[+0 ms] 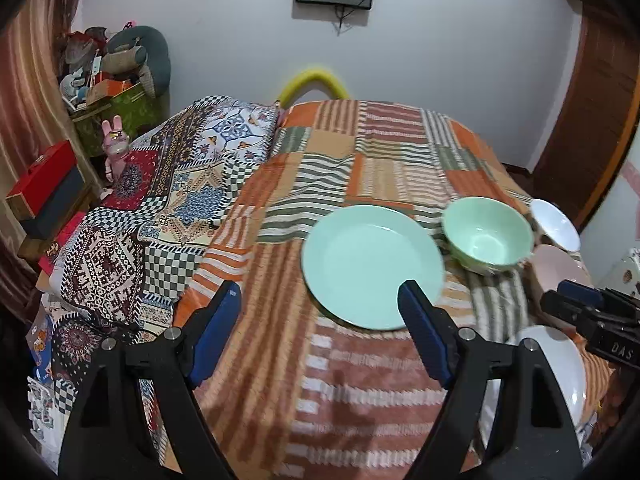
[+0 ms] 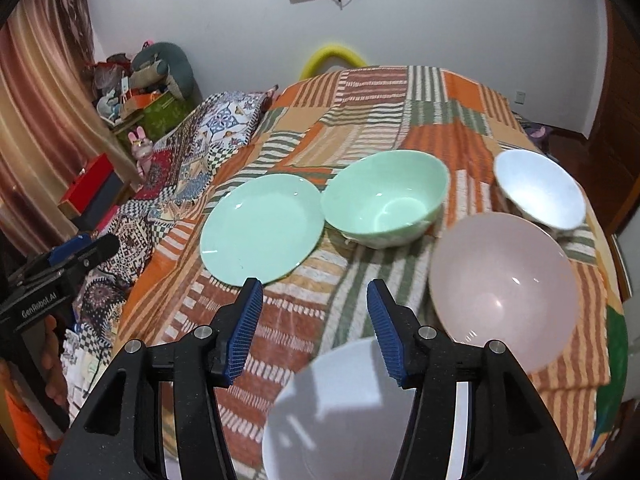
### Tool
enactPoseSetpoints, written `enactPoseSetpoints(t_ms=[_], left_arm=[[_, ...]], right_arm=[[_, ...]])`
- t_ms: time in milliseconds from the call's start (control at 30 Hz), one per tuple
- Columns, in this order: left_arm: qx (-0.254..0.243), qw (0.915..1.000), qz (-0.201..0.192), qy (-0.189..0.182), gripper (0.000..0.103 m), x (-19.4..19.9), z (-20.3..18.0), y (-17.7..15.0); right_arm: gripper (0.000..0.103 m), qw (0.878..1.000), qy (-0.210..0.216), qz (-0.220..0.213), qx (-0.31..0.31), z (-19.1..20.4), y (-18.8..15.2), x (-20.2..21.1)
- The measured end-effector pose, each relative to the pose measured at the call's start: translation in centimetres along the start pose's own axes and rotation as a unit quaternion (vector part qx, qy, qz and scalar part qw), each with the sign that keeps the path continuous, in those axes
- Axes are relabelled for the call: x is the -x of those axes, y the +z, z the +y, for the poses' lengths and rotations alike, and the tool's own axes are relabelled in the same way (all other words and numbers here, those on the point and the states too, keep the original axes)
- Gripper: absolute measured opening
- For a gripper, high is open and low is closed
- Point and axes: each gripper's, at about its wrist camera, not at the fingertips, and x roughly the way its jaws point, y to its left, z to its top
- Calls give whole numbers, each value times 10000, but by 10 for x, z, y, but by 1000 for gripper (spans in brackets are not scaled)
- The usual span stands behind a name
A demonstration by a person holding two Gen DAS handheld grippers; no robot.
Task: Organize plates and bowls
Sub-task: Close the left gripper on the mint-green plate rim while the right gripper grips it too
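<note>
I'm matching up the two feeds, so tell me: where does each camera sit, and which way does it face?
Left wrist: on the left gripper, facing forward over the bed at the green plate; both own fingers show, open.
Right wrist: on the right gripper, over the white plate, facing the pink plate; own fingers open.
Shared: green plate, green bowl, white bowl, each other's gripper.

Even, fairly bright indoor light from overhead, no hard shadows except soft gripper-shaped ones on the white plate [image 2: 340,412] nearest the right wrist camera. Small specular glints on the pink bowl [image 2: 505,288] and green bowl [image 2: 384,204]. Left wrist view shows motion blur: green plate [image 1: 372,266] edges and striped blanket [image 1: 348,400] pattern smeared. Right view sharper, near white plate out of focus. Strong fisheye bending, dark vignette at corners in both.
</note>
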Motion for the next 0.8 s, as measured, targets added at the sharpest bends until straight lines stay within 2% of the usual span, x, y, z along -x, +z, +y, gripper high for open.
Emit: enactPoseSetpoints(t_ms=[233,433,567,667,733,800], left_arm=[[-67,9994,307,124,81,-49,14,13],[121,9974,690,-184,81,-93,27,14],[187,9955,901,-231,80,-121,31,13],[187,9940,1052,-243,70,-141,32,12],[210,9924,1170,-330,56,-152,32,11],[222,9914,1226,-407,49,-159,32,11]], right_arm=[[51,9992,135,365,21,5,15,-38],[51,9976,70,671,131,11,22,-72],[51,9964,10,832,157,12,24,-90],[51,9955,-41,937,154,11,25,-103],[51,9946,-23,1029,130,11,26,-110],[50,9941,-12,1082,121,11,26,-114]])
